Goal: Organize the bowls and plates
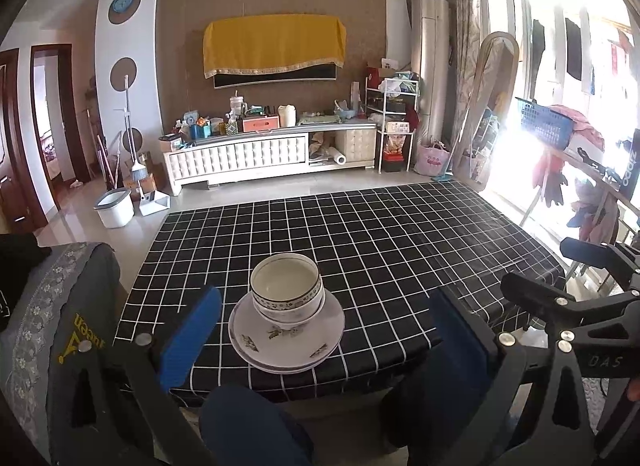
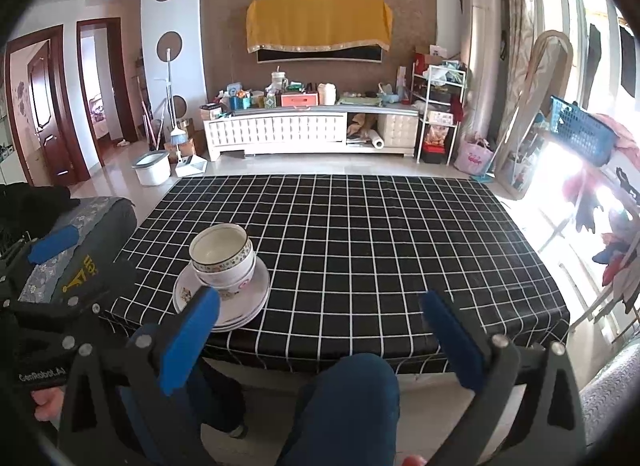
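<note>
Left wrist view: my left tool (image 1: 326,340) hangs before the surface's (image 1: 400,234) near edge, jaws wide apart, empty. My right tool (image 2: 320,340) likewise stands apart, holding nothing. Nested bowls (image 1: 286,289) sit on stacked plates (image 1: 286,336) near the near-left corner.

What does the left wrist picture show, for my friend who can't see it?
Bowls sit nested on stacked plates near the front edge of a table with a black checked cloth. The open left gripper frames the stack without touching it, and the right gripper shows at the right edge.
</note>
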Available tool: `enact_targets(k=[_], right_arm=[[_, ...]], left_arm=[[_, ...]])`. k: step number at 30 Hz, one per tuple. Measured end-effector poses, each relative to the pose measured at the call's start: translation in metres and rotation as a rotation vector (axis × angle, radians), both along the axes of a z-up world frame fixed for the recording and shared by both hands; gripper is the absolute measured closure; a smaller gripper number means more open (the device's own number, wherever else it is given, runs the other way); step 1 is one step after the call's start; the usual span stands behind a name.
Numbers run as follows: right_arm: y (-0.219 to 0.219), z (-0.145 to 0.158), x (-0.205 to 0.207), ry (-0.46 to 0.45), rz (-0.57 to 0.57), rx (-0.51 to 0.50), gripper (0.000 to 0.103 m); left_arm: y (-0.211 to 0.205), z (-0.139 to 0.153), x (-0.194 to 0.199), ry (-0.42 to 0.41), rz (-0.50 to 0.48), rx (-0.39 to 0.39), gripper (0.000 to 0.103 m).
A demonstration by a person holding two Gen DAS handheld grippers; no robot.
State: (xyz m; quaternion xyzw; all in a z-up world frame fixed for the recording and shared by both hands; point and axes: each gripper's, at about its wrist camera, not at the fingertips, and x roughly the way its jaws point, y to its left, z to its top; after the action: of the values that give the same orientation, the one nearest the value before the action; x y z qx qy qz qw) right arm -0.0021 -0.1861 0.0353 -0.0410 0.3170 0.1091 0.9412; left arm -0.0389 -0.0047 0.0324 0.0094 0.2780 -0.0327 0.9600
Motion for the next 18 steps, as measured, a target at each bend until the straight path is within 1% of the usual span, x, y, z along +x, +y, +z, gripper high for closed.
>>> enact_targets(k=[5, 18], right_arm=[[0.0004, -0.0017, 0.0003, 0.016, 0.003, 0.001, 0.000], [-0.0014, 0.0020, -0.0024, 0.010, 0.019, 0.011, 0.000]], left_arm=[[0.0001, -0.0003, -0.0013, -0.009, 0.014, 0.005, 0.000], [0.0011, -0.0007, -0.0013, -0.010, 0.012, -0.005, 0.000]])
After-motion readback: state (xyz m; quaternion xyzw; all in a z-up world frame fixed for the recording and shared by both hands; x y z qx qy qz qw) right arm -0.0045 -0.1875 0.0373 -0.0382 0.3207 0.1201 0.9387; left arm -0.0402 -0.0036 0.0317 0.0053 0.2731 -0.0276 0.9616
